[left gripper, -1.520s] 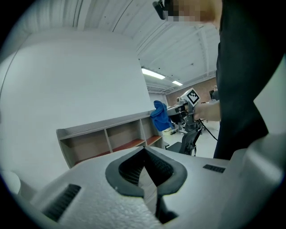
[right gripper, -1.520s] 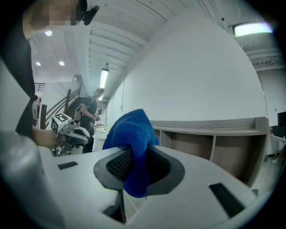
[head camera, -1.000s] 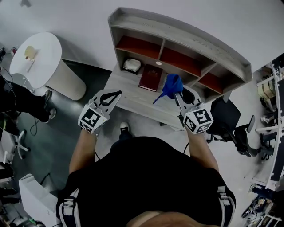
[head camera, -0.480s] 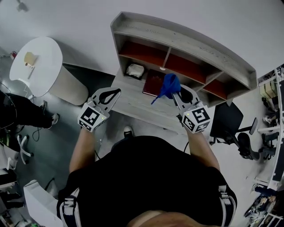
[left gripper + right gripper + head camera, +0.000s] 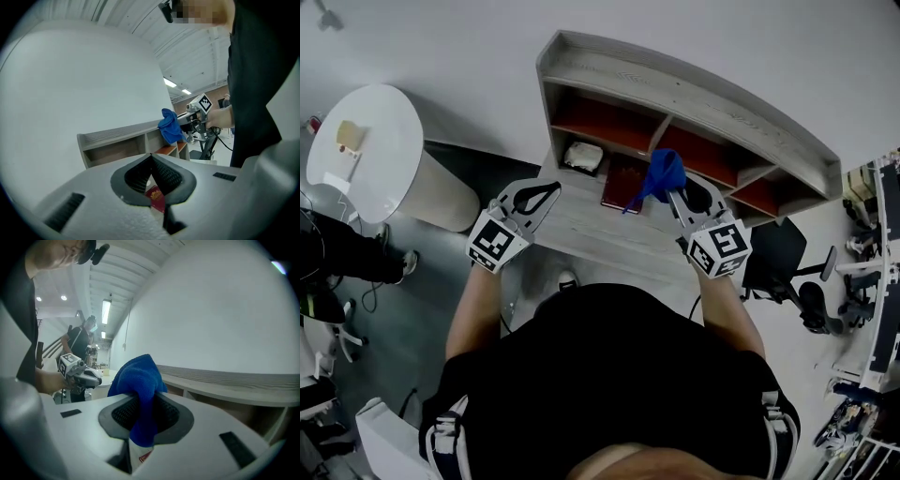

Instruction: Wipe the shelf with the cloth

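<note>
Right hand-held gripper (image 5: 676, 193) forward — clamping cloth (image 5: 663, 172), near shelf (image 5: 703, 96)

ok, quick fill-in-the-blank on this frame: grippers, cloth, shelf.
1. The right gripper is shut on a cloth whose colour is ____.
2. The left gripper holds nothing; its jaws are ____.
3. The shelf has ____ open compartments in a row under its top board.
4. On the desk, between the two grippers, lies a booklet with a dark ____ cover.

Missing words: blue; shut; three; red.
</note>
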A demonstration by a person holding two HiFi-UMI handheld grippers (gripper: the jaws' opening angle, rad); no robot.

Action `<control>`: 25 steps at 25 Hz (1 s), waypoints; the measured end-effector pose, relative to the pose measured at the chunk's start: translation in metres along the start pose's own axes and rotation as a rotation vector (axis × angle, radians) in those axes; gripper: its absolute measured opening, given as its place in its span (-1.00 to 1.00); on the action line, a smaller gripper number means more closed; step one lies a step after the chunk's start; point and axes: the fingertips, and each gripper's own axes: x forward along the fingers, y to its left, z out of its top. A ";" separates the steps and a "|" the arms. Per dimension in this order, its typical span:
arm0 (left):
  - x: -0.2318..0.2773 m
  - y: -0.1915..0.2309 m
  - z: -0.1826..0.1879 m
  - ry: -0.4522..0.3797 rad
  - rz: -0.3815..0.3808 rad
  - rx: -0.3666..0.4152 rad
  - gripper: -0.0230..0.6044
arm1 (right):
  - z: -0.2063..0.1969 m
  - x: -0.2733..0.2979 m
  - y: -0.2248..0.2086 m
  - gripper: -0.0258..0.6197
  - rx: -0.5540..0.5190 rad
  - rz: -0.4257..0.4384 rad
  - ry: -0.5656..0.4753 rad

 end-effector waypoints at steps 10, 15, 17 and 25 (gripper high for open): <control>-0.012 0.080 -0.005 -0.062 -0.027 0.032 -0.88 | 0.045 0.081 0.022 -0.69 -0.107 -0.034 -0.025; -0.020 0.109 -0.007 -0.078 -0.042 0.040 -0.88 | 0.060 0.109 0.027 -0.69 -0.120 -0.053 -0.039; -0.020 0.118 -0.008 -0.083 -0.050 0.045 -0.88 | 0.064 0.118 0.028 -0.69 -0.122 -0.060 -0.043; -0.015 0.130 0.006 -0.114 -0.079 0.077 -0.88 | 0.077 0.131 0.027 -0.69 -0.133 -0.086 -0.058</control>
